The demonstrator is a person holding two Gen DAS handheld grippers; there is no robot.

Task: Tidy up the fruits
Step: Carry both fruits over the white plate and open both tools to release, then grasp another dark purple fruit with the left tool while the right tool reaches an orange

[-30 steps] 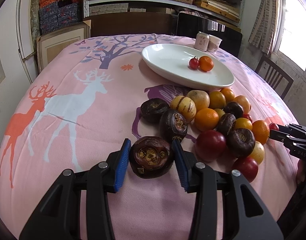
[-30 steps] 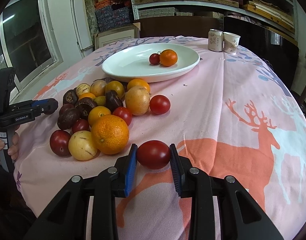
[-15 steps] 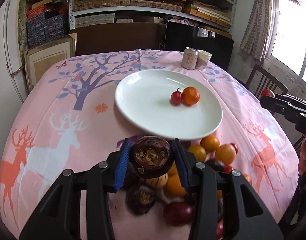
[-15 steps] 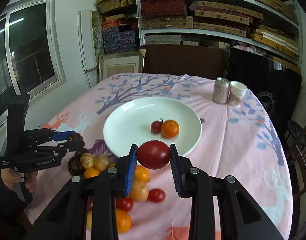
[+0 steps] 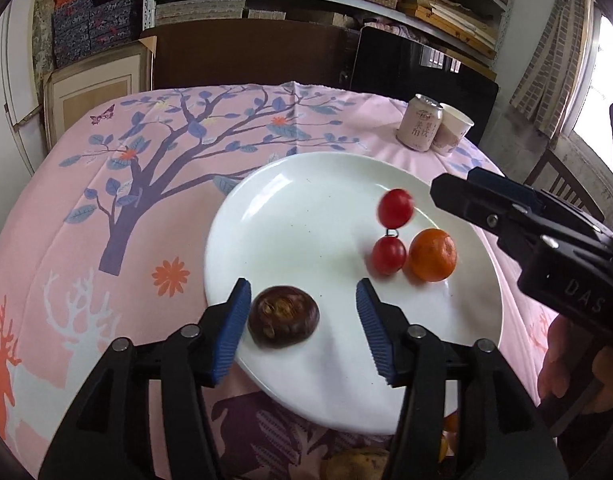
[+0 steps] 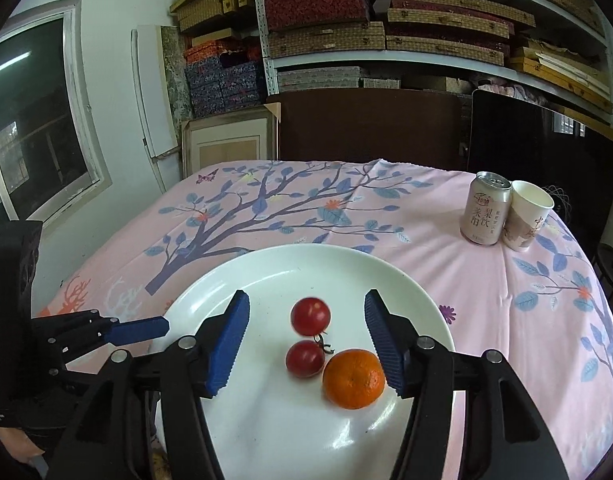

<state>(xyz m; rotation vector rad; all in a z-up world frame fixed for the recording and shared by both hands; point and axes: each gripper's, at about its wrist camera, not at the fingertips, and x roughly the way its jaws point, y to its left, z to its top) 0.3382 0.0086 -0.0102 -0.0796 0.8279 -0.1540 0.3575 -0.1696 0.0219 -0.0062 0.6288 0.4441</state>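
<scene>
A white plate (image 5: pixel 306 208) sits on the pink tablecloth. My left gripper (image 5: pixel 303 326) is open over the plate's near rim, with a dark purple fruit (image 5: pixel 283 316) lying free on the plate close to its left finger. My right gripper (image 6: pixel 306 340) is open above the plate (image 6: pixel 266 420). A blurred red tomato (image 6: pixel 310 316) lies between its fingers, beside a smaller red tomato (image 6: pixel 305 359) and an orange (image 6: pixel 353 379). These show in the left wrist view too: blurred tomato (image 5: pixel 395 208), small tomato (image 5: pixel 389 255), orange (image 5: pixel 433 255).
A drink can (image 6: pixel 485 213) and a paper cup (image 6: pixel 526 221) stand at the table's far right. More fruit (image 5: pixel 356 464) lies below the plate's near rim, mostly hidden. Shelves of boxes and a dark chair back stand behind the table.
Both grippers moved forward over the plate and opened. The dark purple fruit left my left gripper and lies on the plate; the red tomato left my right gripper.
</scene>
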